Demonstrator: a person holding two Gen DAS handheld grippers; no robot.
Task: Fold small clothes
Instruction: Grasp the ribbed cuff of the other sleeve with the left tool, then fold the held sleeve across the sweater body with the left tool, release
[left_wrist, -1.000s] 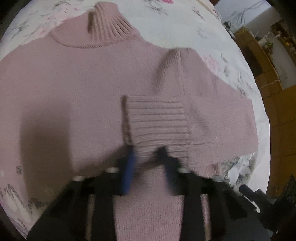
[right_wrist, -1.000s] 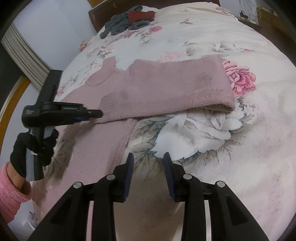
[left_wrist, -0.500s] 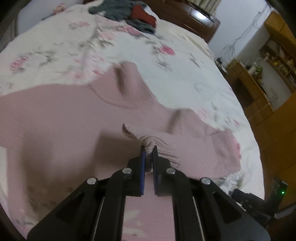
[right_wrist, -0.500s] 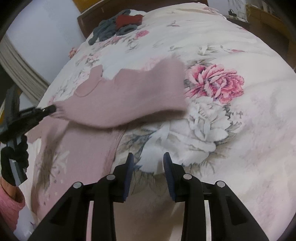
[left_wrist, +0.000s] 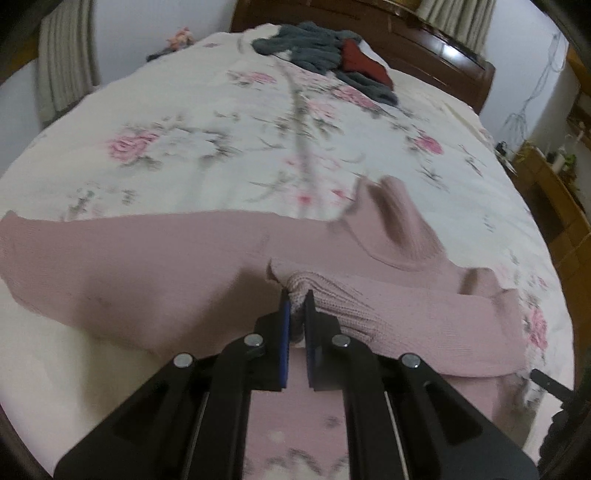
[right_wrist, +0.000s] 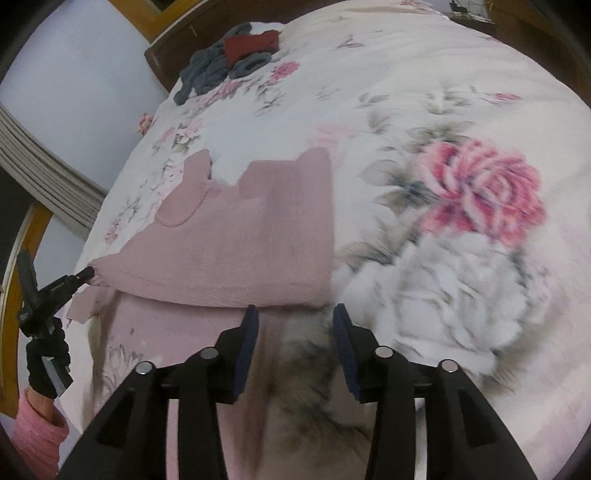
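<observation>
Since earlier frame, we lift ribbed cuff (left_wrist: 314, 286) higher; left hand-held gripper (left_wrist: 296, 295) clamped on it. Right hand-held gripper (right_wrist: 295, 314) apart, empty. Pink sweater (right_wrist: 251, 240) on bed (right_wrist: 424, 110): soft, light, stretchy; we judge cuffs and hem best holds.

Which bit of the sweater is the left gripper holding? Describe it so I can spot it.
On the floral bedspread lies a dusty-pink sweater. The left gripper is shut on its ribbed cuff, at the end of the sleeve folded across the body; unlike the smooth knit around it, it shows raised ribs.
</observation>
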